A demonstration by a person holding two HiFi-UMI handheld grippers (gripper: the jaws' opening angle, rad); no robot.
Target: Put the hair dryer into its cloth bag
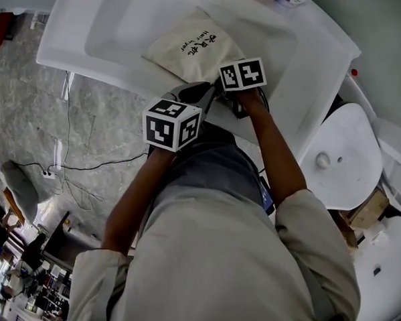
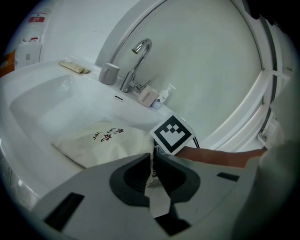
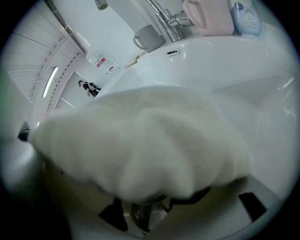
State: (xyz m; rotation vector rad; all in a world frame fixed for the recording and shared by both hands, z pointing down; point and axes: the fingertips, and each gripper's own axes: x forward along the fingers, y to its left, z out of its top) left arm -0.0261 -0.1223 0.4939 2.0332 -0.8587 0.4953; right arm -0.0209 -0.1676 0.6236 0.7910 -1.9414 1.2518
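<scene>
At the front rim of the white ceramic washbasin (image 1: 92,57), the cream cloth bag with dark print (image 1: 186,48) lies on the basin's slope, bulging, its contents hidden. The jaws of the left gripper (image 2: 153,163) are pressed almost together on a thin pale strip at the bag's gathered near end. Just beside it, the right gripper (image 3: 143,202) pinches bunched cloth of the same end. Beyond the bag, bare basin runs to the back ledge, where the chrome tap (image 2: 136,61), grey cup (image 2: 108,73) and pink bottle (image 2: 148,96) stand well apart from it.
</scene>
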